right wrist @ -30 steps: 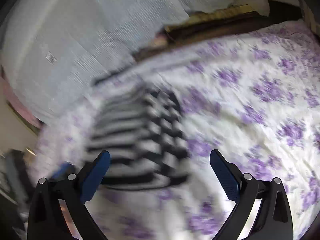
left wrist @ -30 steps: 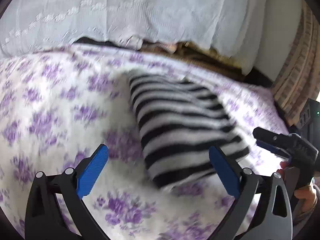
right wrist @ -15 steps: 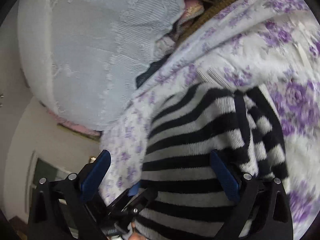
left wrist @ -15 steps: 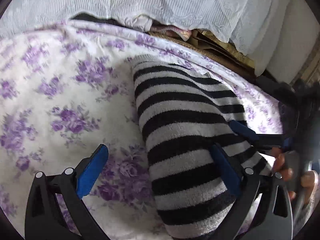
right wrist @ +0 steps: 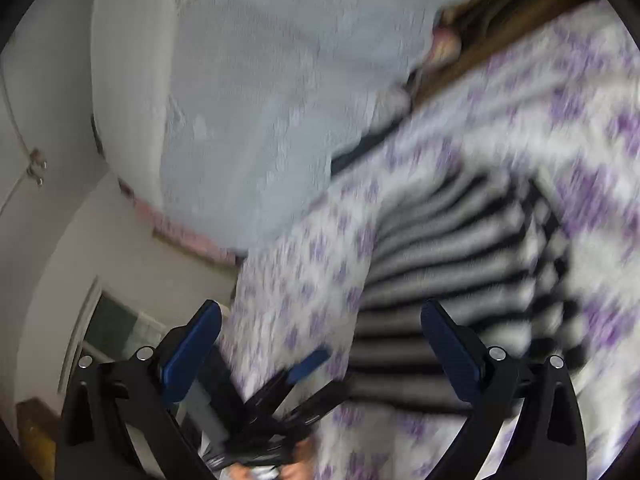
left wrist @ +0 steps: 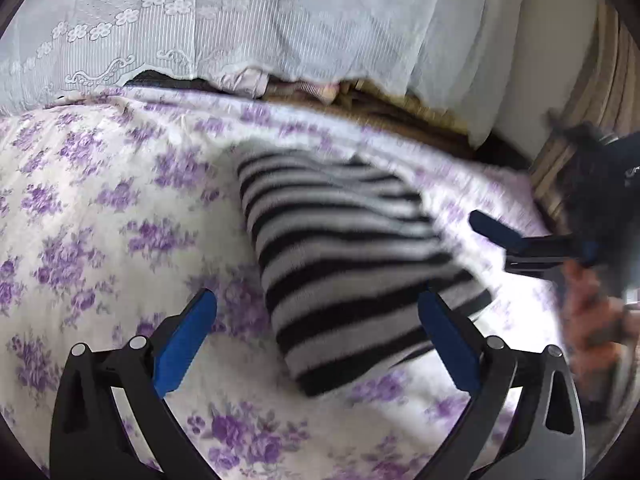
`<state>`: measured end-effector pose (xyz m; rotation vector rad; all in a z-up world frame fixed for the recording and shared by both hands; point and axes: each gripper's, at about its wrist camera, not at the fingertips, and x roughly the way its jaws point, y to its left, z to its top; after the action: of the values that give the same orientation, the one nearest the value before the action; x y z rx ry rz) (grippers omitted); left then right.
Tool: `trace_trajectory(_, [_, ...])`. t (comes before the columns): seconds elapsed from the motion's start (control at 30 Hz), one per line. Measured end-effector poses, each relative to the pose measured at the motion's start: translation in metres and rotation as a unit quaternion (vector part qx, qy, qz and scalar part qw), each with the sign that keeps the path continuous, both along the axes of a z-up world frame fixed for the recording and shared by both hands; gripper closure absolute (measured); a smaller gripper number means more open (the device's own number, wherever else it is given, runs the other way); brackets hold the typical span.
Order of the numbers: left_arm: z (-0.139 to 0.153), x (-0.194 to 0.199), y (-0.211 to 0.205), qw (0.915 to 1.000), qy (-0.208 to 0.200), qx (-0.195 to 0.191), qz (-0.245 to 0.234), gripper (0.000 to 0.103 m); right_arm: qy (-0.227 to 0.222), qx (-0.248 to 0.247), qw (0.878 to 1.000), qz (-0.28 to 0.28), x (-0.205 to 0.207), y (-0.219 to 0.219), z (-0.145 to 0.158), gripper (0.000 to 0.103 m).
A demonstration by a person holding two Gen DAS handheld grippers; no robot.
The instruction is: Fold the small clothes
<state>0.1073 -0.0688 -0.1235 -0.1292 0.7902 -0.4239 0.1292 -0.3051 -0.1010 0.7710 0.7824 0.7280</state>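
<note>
The folded garment [left wrist: 348, 264] lies on the bed [left wrist: 100, 220], with the curtain [left wrist: 240, 20] behind; the left gripper [left wrist: 316, 344] hangs before it, the right gripper [left wrist: 520, 240] to its right

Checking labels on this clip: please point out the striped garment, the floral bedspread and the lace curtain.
striped garment [left wrist: 352, 264], left wrist view, middle of its folded top face
floral bedspread [left wrist: 100, 216], left wrist view, bare stretch left of the garment
lace curtain [left wrist: 248, 16], left wrist view, upper middle panel

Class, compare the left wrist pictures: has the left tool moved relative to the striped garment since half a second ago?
Yes. The left tool has pulled back from the striped garment: the lace curtain and floral bedspread fill more of the view, and the garment looks smaller.
</note>
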Motion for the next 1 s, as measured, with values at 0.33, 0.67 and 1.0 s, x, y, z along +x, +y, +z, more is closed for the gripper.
trace_trajectory(0.33, [-0.001, -0.008, 0.021, 0.9988, 0.027, -0.039, 0.014, 0.004, 0.022, -0.091, 0.987, -0.132, -0.035, -0.062, -0.011, 0.003])
trace_trajectory(0.67, [-0.015, 0.006, 0.036, 0.9882, 0.080, -0.130, -0.009, 0.005, 0.083, -0.072, 0.984, -0.138, -0.016, -0.101, -0.052, 0.003])
trace_trajectory(1.0, [-0.019, 0.045, 0.007, 0.9817, 0.101, -0.155, -0.045, 0.005, 0.085, -0.050, 0.991, -0.094, 0.003, -0.079, -0.067, 0.003])
